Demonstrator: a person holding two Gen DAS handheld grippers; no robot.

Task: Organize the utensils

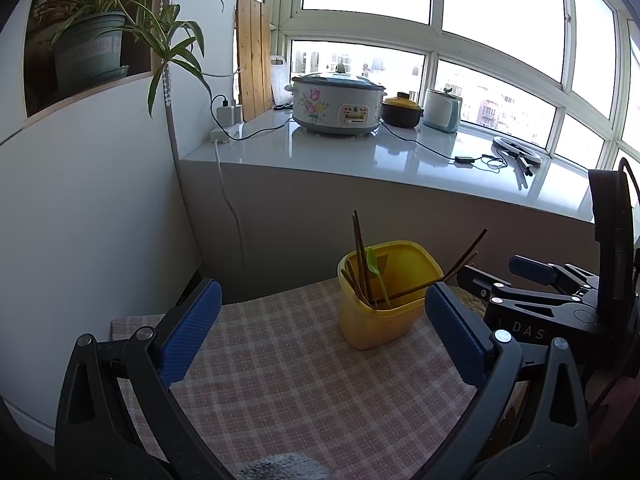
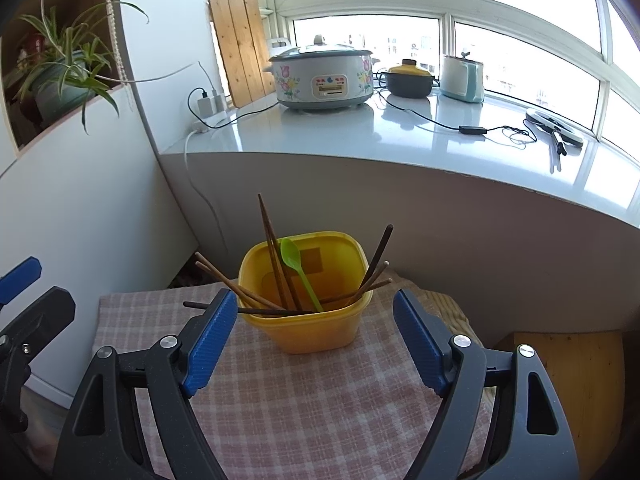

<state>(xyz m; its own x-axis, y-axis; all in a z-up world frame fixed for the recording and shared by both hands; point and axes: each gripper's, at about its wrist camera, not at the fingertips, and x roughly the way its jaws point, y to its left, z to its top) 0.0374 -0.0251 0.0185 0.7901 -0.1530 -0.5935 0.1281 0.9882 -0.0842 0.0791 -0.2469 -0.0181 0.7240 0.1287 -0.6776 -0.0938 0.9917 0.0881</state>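
A yellow plastic container (image 2: pixel 316 330) stands on the pink checked cloth (image 2: pixel 304 408). It holds several dark wooden chopsticks (image 2: pixel 276 256) and a green plastic spoon (image 2: pixel 298 270). My right gripper (image 2: pixel 314 340) is open and empty, its blue pads on either side of the container's near face. In the left wrist view the container (image 1: pixel 380 320) sits ahead and to the right. My left gripper (image 1: pixel 320 334) is open and empty over the cloth (image 1: pixel 304 380). The right gripper's body (image 1: pixel 548 300) shows at the right edge.
A white counter (image 2: pixel 400 144) runs behind the table, with a flowered rice cooker (image 2: pixel 324 80), a yellow-lidded pot (image 2: pixel 410 78), a kettle (image 2: pixel 462 78), cables and a ring light (image 2: pixel 554 126). A potted plant (image 1: pixel 92 48) sits in a wall niche at left. A wooden stool (image 2: pixel 580 392) is at right.
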